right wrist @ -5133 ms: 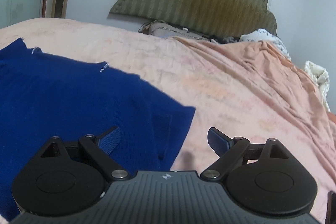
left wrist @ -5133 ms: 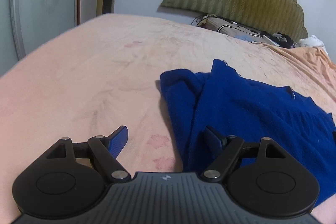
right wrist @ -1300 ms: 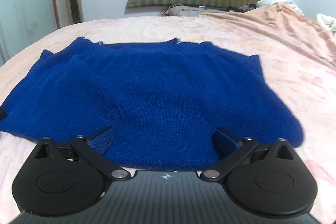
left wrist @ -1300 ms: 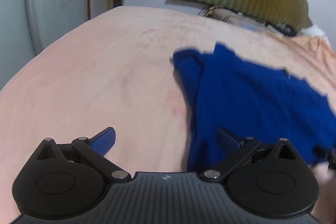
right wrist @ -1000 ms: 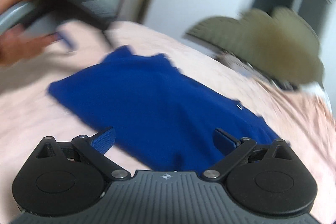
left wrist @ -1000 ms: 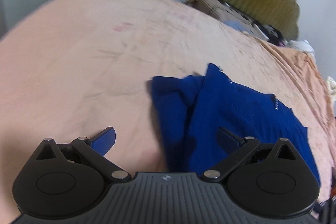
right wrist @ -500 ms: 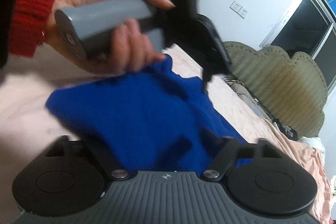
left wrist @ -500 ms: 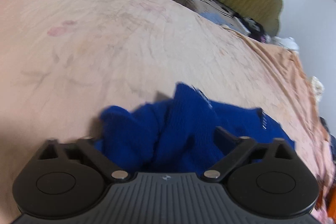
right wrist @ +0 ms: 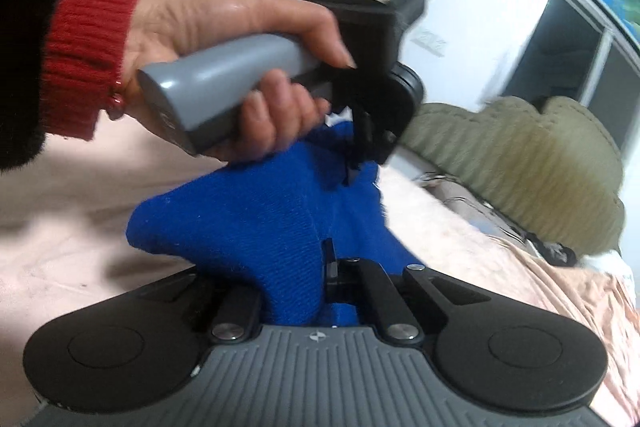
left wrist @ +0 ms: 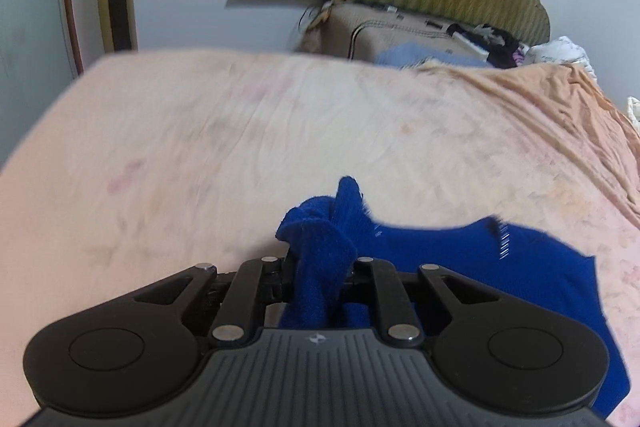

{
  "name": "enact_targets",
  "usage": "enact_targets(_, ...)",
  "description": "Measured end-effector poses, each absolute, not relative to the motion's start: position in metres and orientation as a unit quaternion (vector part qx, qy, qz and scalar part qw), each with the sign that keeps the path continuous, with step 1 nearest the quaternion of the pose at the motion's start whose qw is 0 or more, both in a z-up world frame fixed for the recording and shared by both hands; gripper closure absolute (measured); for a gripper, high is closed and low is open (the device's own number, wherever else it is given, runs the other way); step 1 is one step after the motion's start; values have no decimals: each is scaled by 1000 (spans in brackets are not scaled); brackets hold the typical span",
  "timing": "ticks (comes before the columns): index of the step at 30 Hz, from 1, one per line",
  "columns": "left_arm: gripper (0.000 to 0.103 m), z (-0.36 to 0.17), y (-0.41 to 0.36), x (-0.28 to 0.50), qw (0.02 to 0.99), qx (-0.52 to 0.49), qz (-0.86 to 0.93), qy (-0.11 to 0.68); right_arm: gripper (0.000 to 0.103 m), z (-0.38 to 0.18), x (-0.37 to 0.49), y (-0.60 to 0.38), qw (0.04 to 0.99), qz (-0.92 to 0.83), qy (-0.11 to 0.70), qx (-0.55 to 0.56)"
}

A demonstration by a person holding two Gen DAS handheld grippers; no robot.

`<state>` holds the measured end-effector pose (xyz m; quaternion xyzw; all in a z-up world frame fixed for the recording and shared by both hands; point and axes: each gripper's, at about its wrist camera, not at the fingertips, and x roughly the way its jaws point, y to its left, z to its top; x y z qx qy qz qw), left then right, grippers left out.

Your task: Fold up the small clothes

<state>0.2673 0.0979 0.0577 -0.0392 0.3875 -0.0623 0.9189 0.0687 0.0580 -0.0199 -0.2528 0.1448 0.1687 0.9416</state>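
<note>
Jaws closing, left gripper (left wrist: 320,267) pinches one blue garment (left wrist: 460,251); right gripper (right wrist: 326,267) clamps it.

Blue garment (left wrist: 440,251) cut off at 4 o'clock, bunched fabric hiding left gripper (left wrist: 320,269) fingertips. Headboard clutter (left wrist: 480,35) blurred, possibly clothes. Sleeve (right wrist: 32,39) cropped at 9 o'clock.

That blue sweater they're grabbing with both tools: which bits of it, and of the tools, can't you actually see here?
- Left gripper pads: left wrist view, buried in bunched blue sweater as the jaws close.
- Right gripper pads: right wrist view, covered by the draped knit.
- Sweater's near hem: both views, hidden behind the gripper bodies.
- Headboard: right wrist view, blurred.
- Person's sleeve: cut off by the left edge.
</note>
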Motion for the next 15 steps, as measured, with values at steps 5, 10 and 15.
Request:
enact_targets(5, 89, 81, 43, 271, 921, -21, -66, 382, 99, 1, 63, -3, 964, 126, 139, -189)
enact_targets(10, 89, 82, -25, 272, 921, 9, -87, 380, 99, 8, 65, -67, 977, 88, 156, -113)
enact_targets(15, 89, 72, -99, 274, 918, 58, -112, 377, 99, 1, 64, -124, 982, 55, 173, -51)
